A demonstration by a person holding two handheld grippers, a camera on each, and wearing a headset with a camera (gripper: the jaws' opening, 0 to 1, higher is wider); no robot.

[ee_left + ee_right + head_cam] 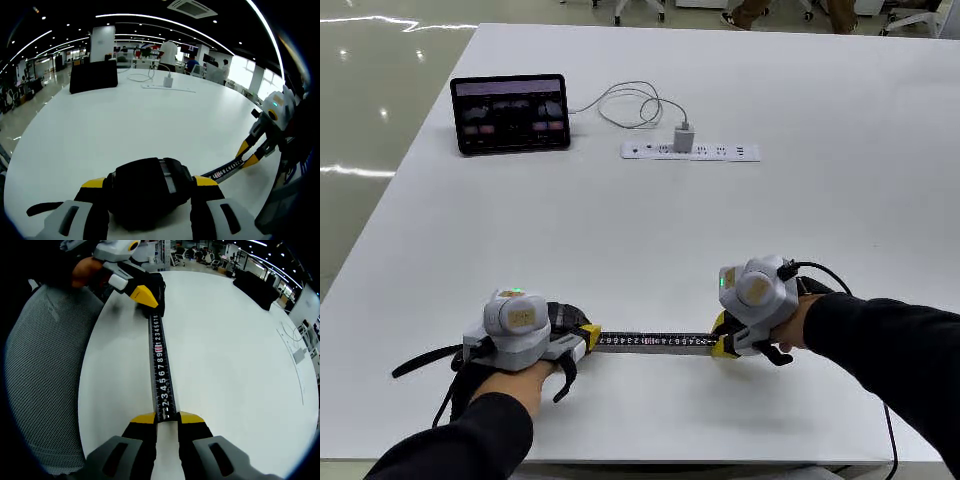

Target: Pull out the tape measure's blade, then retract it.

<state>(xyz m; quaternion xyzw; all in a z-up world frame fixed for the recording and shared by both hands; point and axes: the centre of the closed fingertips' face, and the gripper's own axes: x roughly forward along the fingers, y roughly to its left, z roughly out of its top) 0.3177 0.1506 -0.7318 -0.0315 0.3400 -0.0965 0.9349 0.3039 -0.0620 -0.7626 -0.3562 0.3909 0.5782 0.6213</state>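
Near the front edge of the table (pixel 720 220), the left hand-held gripper (pixel 149 182) clamped the tape measure (pixel 145 200). The right hand-held gripper (pixel 167 416) pinched the tip of its blade (pixel 159 360), stretched flat between them (pull-out apparently underway). The next move called for guiding the tip slowly back left.

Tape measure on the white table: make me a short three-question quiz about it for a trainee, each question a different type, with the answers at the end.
1. Multiple choice: the left gripper is shut on A) a tablet, B) the tape measure case, C) a cable.
2. True or false: the blade is fully wound into the case.
3. Fill in: the right gripper pinches the blade's free ___.
Key: 1 B. 2 False; it lies drawn out on the table between the grippers. 3 end.
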